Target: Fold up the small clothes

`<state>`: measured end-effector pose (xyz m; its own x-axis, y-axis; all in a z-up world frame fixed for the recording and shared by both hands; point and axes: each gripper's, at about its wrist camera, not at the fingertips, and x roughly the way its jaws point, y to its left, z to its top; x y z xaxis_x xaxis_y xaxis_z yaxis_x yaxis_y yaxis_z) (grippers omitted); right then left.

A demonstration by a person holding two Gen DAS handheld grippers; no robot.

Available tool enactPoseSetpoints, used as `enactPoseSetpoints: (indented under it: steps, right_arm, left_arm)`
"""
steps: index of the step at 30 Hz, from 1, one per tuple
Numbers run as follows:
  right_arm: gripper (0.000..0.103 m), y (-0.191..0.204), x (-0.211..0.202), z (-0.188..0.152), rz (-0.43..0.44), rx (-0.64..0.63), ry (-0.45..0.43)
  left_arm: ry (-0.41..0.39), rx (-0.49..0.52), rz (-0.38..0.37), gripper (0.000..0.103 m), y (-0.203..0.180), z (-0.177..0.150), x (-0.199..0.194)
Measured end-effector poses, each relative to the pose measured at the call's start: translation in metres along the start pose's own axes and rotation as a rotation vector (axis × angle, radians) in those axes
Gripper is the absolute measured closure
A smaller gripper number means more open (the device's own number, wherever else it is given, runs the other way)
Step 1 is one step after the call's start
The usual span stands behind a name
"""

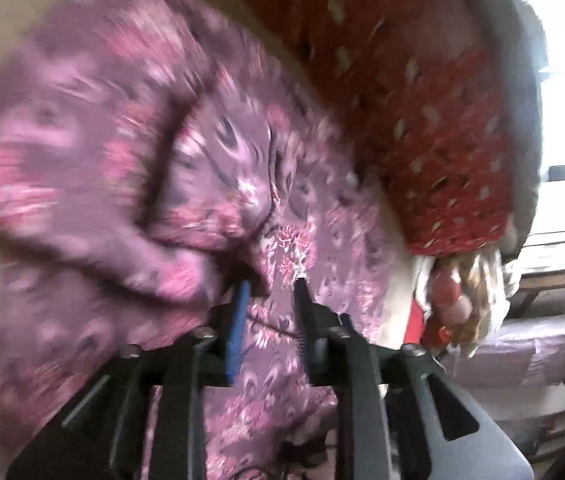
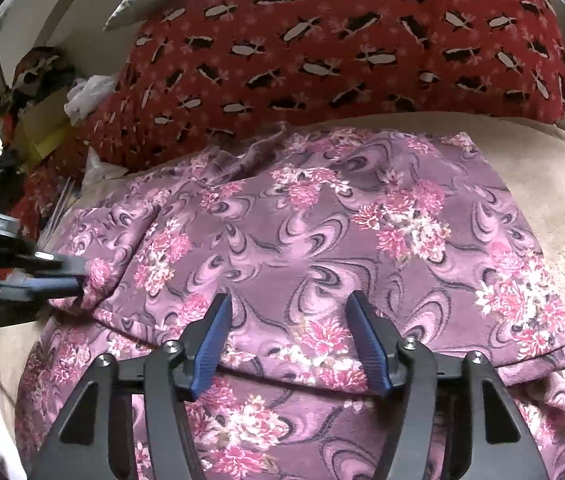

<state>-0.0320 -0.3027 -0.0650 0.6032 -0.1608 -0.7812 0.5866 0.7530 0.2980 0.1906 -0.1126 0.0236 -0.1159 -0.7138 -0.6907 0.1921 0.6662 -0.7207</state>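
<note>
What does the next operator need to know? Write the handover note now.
Left claw: partly open, over the purple flowered garment, nothing gripped.
Right claw: open above the same garment, nothing between its fingers.
Garment lies on the beige surface, one layer already folded over, its edge crossing in front of the right claw. Red patterned cloth sits behind it.
Left: further folds and smoothing; the left side looks bunched.

Both cameras ride my two grippers and look steeply down along the fingers, close above the purple floral-print fabric garment (image 2: 322, 240) spread on a beige cloth surface (image 2: 542, 184), the right view also catching my left gripper (image 2: 78, 280) at its left edge.
</note>
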Motion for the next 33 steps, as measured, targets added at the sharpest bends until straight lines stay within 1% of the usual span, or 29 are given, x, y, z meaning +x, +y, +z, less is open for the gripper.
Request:
enactPoseSetpoints:
  steps: [1, 2, 3, 4, 5, 7, 10, 12, 14, 15, 16, 18, 19, 20, 23, 25, 26, 27, 29, 30, 32, 33]
  right_arm:
    - [0.041, 0.002, 0.000, 0.002, -0.008, -0.004, 0.010]
    - [0.041, 0.005, -0.002, 0.006, -0.016, -0.010, 0.018]
    - [0.042, 0.011, -0.005, 0.010, -0.002, -0.016, 0.017]
    - [0.041, 0.018, -0.010, 0.014, 0.027, -0.026, 0.008]
    - [0.040, 0.026, -0.013, 0.017, 0.050, -0.042, -0.004]
    - [0.040, 0.058, -0.020, 0.024, 0.097, -0.122, -0.022]
    - [0.041, 0.105, -0.018, 0.028, 0.142, -0.251, -0.012]
    - [0.042, 0.133, -0.008, 0.028, 0.144, -0.334, 0.008]
    - [0.042, 0.158, 0.013, 0.025, 0.111, -0.420, 0.046]
    - [0.043, 0.165, 0.023, 0.024, 0.095, -0.442, 0.065]
    - [0.046, 0.170, 0.033, 0.023, 0.084, -0.456, 0.083]
    - [0.070, 0.174, 0.048, 0.022, 0.083, -0.459, 0.106]
    - [0.087, 0.174, 0.051, 0.023, 0.099, -0.451, 0.113]
    - [0.088, 0.172, 0.052, 0.025, 0.114, -0.433, 0.116]
    - [0.089, 0.150, 0.037, 0.037, 0.180, -0.278, 0.054]
    - [0.090, 0.115, 0.020, 0.046, 0.237, -0.085, 0.009]
    - [0.090, 0.103, 0.015, 0.048, 0.254, -0.027, 0.000]
    - [0.090, 0.078, 0.007, 0.048, 0.269, 0.078, -0.018]
    - [0.090, 0.046, -0.001, 0.046, 0.269, 0.188, -0.029]
    - [0.090, 0.022, -0.004, 0.039, 0.262, 0.261, -0.026]
    - [0.090, -0.006, -0.006, 0.028, 0.235, 0.342, -0.004]
    - [0.087, -0.022, -0.006, 0.020, 0.217, 0.389, 0.021]
  left_arm:
    - [-0.061, -0.003, 0.000, 0.056, 0.007, -0.004, -0.020]
    - [-0.124, -0.020, 0.018, 0.039, 0.013, -0.006, -0.036]
    - [-0.208, -0.053, 0.054, 0.034, 0.024, -0.008, -0.053]
    - [-0.260, -0.084, 0.088, 0.033, 0.034, -0.007, -0.063]
    - [-0.270, -0.097, 0.102, 0.033, 0.039, -0.006, -0.065]
    - [-0.256, -0.134, 0.098, 0.033, 0.054, 0.002, -0.061]
    - [-0.236, -0.179, 0.063, 0.033, 0.067, 0.005, -0.048]
    - [-0.226, -0.186, 0.062, 0.033, 0.075, 0.005, -0.045]
    - [-0.213, -0.201, 0.062, 0.033, 0.081, 0.003, -0.038]
    - [-0.211, -0.201, 0.061, 0.033, 0.083, 0.001, -0.037]
    - [-0.215, -0.197, 0.067, 0.033, 0.083, 0.001, -0.035]
    - [-0.221, -0.177, 0.083, 0.033, 0.078, 0.000, -0.033]
    - [-0.226, -0.169, 0.090, 0.033, 0.076, 0.000, -0.032]
    - [-0.232, -0.163, 0.100, 0.033, 0.073, 0.000, -0.032]
    - [-0.249, -0.138, 0.136, 0.033, 0.067, -0.003, -0.028]
    - [-0.257, -0.106, 0.165, 0.033, 0.059, -0.006, -0.025]
    - [-0.259, -0.097, 0.172, 0.033, 0.057, -0.007, -0.023]
    - [-0.263, -0.083, 0.185, 0.033, 0.054, -0.008, -0.021]
    - [-0.265, -0.064, 0.208, 0.033, 0.049, -0.010, -0.016]
    - [-0.264, -0.058, 0.215, 0.033, 0.048, -0.011, -0.015]
    - [-0.267, -0.035, 0.246, 0.033, 0.045, -0.012, -0.010]
    - [-0.274, -0.021, 0.265, 0.033, 0.042, -0.014, -0.009]
